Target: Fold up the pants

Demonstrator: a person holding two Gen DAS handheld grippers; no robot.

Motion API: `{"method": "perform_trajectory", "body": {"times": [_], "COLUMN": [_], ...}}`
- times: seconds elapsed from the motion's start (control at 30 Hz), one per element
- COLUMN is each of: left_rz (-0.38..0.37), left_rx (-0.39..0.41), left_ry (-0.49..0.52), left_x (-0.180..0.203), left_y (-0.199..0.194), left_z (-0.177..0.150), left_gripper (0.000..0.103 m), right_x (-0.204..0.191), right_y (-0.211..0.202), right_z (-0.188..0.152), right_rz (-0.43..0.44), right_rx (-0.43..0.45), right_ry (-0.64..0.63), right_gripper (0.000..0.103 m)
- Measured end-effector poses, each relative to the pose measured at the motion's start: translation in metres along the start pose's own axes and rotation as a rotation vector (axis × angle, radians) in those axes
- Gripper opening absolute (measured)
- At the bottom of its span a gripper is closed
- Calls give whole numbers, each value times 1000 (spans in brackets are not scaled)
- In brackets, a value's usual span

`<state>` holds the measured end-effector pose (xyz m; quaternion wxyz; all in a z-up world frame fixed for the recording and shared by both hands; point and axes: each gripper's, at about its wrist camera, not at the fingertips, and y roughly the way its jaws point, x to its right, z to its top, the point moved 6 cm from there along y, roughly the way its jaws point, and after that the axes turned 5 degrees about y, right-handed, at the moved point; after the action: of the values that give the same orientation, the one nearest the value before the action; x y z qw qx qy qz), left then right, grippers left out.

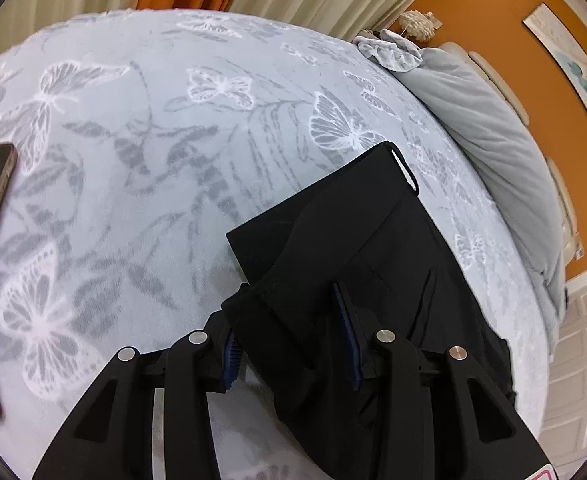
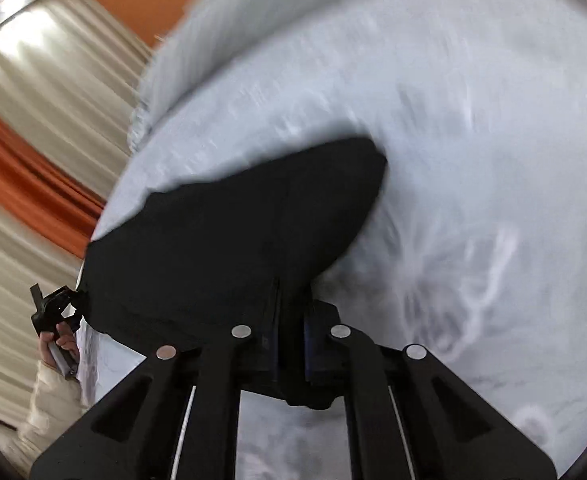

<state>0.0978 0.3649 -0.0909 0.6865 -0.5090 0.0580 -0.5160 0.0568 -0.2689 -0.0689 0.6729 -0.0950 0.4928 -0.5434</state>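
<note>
Now I have both the left gripper [image 1: 293, 320] and right gripper [image 2: 289, 336] clamped on the pants [image 1: 353, 248]; uneven pulling could skew the fold.

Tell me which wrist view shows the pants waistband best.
Left wrist. It is sharp there: the waistband shows at the far end of the black pants, flat on the butterfly blanket. In the right wrist view the pants are a motion-blurred dark shape; no waistband can be made out.
</note>
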Motion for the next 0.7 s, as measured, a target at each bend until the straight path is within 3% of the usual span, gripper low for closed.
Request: {"method": "perform_trajectory", "body": {"times": [0.07, 0.17, 0.23, 0.27, 0.33, 0.4, 0.53, 0.63, 0.7], "left_rz": [5, 14, 5, -3, -11, -30, -128, -219, -289], "left_rx": [-8, 0, 25, 34, 66, 96, 135, 165, 179], "left_ry": [18, 37, 40, 44, 65, 109, 233, 425, 560], "left_x": [1, 2, 5, 8, 18, 40, 116, 207, 270], "left_y": [1, 2, -3, -6, -19, -37, -83, -126, -149], "left_z": [1, 1, 3, 4, 7, 11, 3, -29, -66], "left_gripper": [36, 33, 21, 15, 13, 12, 12, 12, 15], "right_x": [0, 38, 37, 36, 37, 33, 12, -3, -4], "right_y": [-7, 28, 12, 2, -21, -32, -41, -37, -42], "right_z": [-1, -23, -16, -10, -3, -3, 1, 9, 16], "right_rz": [-13, -196, -143, -132, -129, -120, -295, -341, -344], "right_rx": [25, -96, -32, 22, 171, 243, 317, 328, 346], "right_ry": [-21, 36, 112, 132, 206, 210, 23, -58, -82], "right_gripper": [9, 15, 20, 40, 76, 77, 77, 77, 77]}}
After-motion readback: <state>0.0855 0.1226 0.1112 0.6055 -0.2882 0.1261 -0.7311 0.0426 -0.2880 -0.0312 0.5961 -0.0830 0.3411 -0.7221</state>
